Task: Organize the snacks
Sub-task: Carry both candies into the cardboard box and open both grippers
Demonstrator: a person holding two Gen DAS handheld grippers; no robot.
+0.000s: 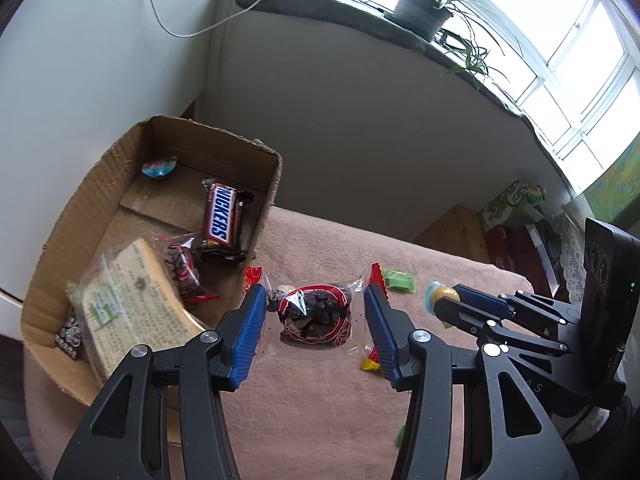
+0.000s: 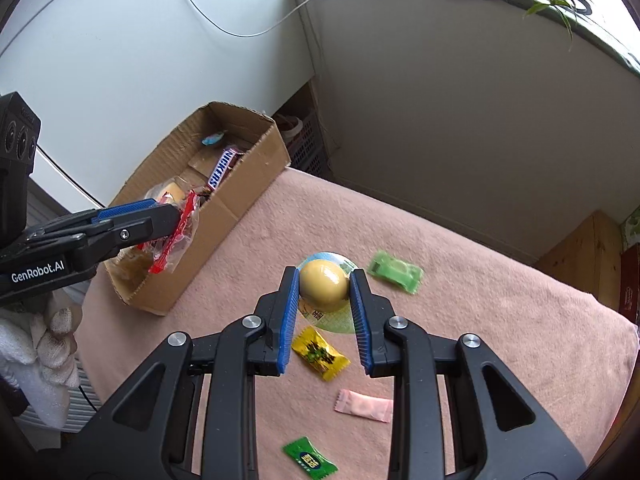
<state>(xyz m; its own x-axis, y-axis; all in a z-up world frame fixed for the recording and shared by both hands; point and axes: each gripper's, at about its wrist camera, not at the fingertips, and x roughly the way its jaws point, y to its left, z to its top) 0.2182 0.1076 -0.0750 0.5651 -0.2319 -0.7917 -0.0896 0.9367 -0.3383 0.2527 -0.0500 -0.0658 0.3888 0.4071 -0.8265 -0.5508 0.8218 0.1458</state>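
My left gripper (image 1: 315, 292) is shut on a clear packet with red print and a dark snack inside (image 1: 314, 316), its blue pads pressing on the two ends. In the right wrist view that packet (image 2: 176, 244) hangs from the left gripper (image 2: 172, 216) beside the cardboard box (image 2: 240, 184). My right gripper (image 2: 325, 276) is shut on a yellow egg-shaped jelly cup (image 2: 324, 290) with a round foil lid, held above the pink blanket (image 2: 480, 300). The box (image 1: 60, 240) holds a Snickers bar (image 1: 220, 216), a wafer pack (image 1: 136, 300), another red packet (image 1: 184, 268) and a small blue-lidded cup (image 1: 160, 168).
Loose wrapped candies lie on the blanket: a light green one (image 2: 395, 271), a yellow one (image 2: 319, 353), a pink one (image 2: 363, 405) and a dark green one (image 2: 310, 456). A gloved hand (image 2: 52, 332) holds the left gripper. A wooden cabinet (image 2: 584, 248) stands past the blanket's right edge.
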